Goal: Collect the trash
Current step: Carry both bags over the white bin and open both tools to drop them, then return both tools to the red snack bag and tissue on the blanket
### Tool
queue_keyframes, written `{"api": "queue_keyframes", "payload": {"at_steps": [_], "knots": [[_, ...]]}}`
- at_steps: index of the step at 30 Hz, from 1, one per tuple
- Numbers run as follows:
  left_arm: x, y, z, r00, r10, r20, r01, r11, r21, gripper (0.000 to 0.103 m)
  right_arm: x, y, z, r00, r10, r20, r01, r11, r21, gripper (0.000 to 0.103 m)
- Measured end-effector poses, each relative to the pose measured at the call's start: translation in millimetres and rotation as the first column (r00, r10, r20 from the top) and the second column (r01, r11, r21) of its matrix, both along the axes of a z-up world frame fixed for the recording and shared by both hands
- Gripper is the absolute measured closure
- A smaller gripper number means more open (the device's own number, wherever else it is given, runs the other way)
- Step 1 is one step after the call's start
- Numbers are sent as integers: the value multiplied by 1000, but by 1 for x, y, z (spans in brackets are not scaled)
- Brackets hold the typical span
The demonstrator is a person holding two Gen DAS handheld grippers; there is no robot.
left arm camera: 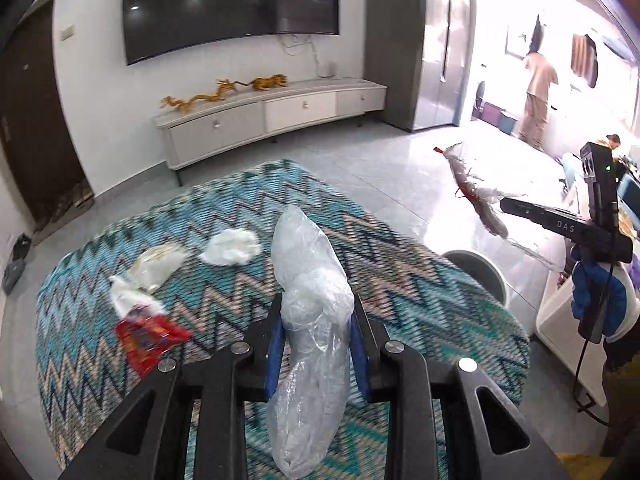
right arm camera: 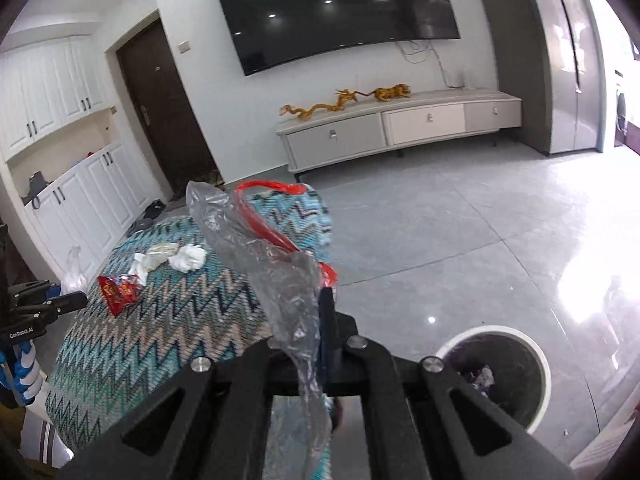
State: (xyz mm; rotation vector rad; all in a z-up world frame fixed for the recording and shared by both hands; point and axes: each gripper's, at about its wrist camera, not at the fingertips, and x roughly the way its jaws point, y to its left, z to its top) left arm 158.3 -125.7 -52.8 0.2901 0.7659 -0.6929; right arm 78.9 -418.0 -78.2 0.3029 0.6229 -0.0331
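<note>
Left tool (left arm camera: 318, 316) is pinching a crumpled clear plastic bag (left arm camera: 308, 280) above the zigzag-cloth counter (left arm camera: 420, 300). Right tool (right arm camera: 324, 320) is clamping a clear wrapper with red trim (right arm camera: 280, 264), the trash bin (right arm camera: 540, 364) sitting below right.

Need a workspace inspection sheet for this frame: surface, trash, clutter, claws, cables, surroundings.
Surface: zigzag-patterned cloth covering the table.
Job's things: red wrapper, white tissue wad and crumpled clear wrapper lie on the cloth; white-rimmed bin on the floor holds some trash.
Clutter: nothing seen beyond the trash.
Claws: left claw shut on clear plastic bag; right claw shut on clear bag with red trim.
Cables: black lead hangs from the right device; white wires below the TV.
Surroundings: wall TV, TV cabinet, dark door, person standing in the far doorway.
</note>
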Motion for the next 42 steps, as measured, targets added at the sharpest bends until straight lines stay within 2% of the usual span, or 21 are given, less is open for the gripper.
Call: {"api": "queue_keyframes", "payload": {"at_steps": [4,10,17,21,23,24,26,31,33,34,35,42], "knots": [[-10,-81,-7,988,-148,-47,148,989,9,75,-32,-50,-30,991,-120,-55,122,992,20,101],[-15,-192,-36,939,-293,-181,294,956,-18,75,-56,-114,-93,953,-245,-180,266,958,102,101],[-5,-289,-85,879,-343,-331,349,936,-43,75,-47,-158,-155,913,-291,-287,344,926,156,101],[-1,-320,-105,869,-337,-363,340,939,-57,73,-42,-174,-178,895,-307,-323,370,915,158,101],[0,-330,-111,861,-334,-384,335,940,-68,64,-38,-178,-185,889,-309,-337,375,914,152,99],[1,-333,-114,860,-334,-385,334,940,-71,60,-35,-178,-188,887,-307,-344,374,916,147,98],[2,-338,-117,865,-334,-376,330,941,-76,33,-34,-182,-196,882,-297,-365,367,920,140,97],[-1,-338,-114,872,-324,-367,314,945,-87,32,-29,-187,-209,862,-300,-408,371,923,105,96],[-3,-332,-109,886,-322,-333,314,946,-78,32,-31,-188,-210,856,-309,-415,378,921,94,83],[-6,-328,-105,896,-317,-311,310,948,-72,32,-32,-187,-209,856,-312,-413,381,920,95,63],[-8,-324,-101,905,-312,-290,305,950,-70,32,-34,-185,-207,857,-313,-409,381,920,94,49],[-19,-278,-59,960,-250,-126,241,967,-83,32,-42,-172,-180,868,-326,-375,373,926,59,49]]}}
